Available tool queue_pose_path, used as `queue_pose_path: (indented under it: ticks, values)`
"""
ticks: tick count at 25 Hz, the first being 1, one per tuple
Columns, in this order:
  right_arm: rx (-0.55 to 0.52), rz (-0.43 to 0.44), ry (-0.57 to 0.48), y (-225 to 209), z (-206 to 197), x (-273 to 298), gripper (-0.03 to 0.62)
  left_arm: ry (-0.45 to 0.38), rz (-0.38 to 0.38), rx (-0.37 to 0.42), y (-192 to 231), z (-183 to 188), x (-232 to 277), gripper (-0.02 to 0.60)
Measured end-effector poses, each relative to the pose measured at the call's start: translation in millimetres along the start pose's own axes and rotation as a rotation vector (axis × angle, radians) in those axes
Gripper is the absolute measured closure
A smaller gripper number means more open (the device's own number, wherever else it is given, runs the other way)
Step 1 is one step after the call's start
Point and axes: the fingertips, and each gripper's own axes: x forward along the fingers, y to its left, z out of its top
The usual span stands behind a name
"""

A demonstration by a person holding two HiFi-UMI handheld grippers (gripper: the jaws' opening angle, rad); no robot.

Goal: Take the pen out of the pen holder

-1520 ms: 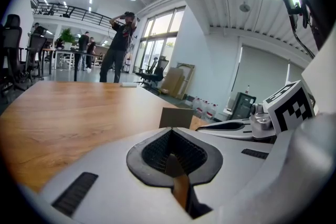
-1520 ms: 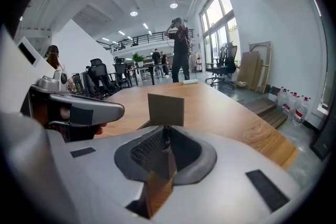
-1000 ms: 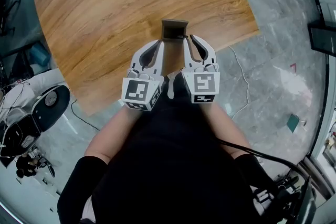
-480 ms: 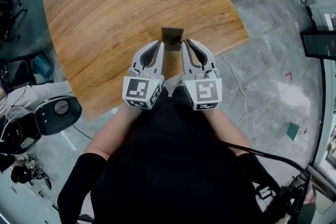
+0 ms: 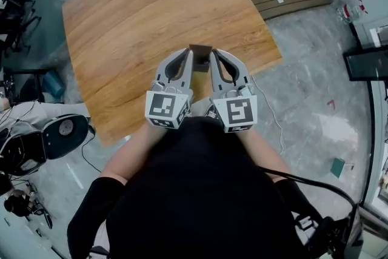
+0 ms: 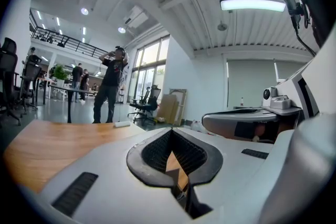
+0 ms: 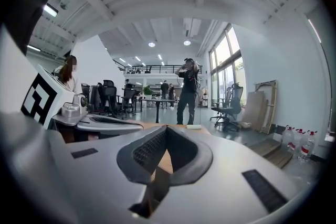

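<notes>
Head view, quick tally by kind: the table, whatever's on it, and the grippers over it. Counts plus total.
Wooden table: 1
Pen holder: 1
Grippers: 2 (left gripper, right gripper, both shut, nothing held)
Total: 4

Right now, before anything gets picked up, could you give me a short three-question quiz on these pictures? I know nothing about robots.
1. True or false: the left gripper is clamped on the pen holder.
2. Where on the wooden table does the pen holder stand? A) at the far left corner B) close by both grippers' tips C) at the far right corner
3. Fill in: the jaws of the right gripper are ___.
Key: 1 false, its jaws are together on nothing; 2 B; 3 shut.
</notes>
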Motion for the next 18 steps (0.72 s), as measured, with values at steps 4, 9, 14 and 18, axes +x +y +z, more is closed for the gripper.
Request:
queue_pose_path:
  ticks: [4, 9, 14, 18]
  values:
    - [0.017, 0.011, 0.003, -0.7, -0.1, -2.2, 0.580, 0.003, 0.004, -0.003, -4.2, 1.4, 0.3, 0.575]
    - [0.028, 0.023, 0.009, 0.9, -1.9, -3.8, 0.580, 0.012, 0.000, -0.007, -7.9, 0.3, 1.0, 0.575]
    - [0.027, 0.031, 0.009, 4.7, -3.7, -3.9, 0.580, 0.020, -0.004, -0.010, -9.7, -2.7, -0.2, 0.575]
    - [0.025, 0.038, 0.020, 7.6, -6.7, -1.6, 0.580, 0.022, -0.004, -0.015, -7.9, -3.8, -0.6, 0.575]
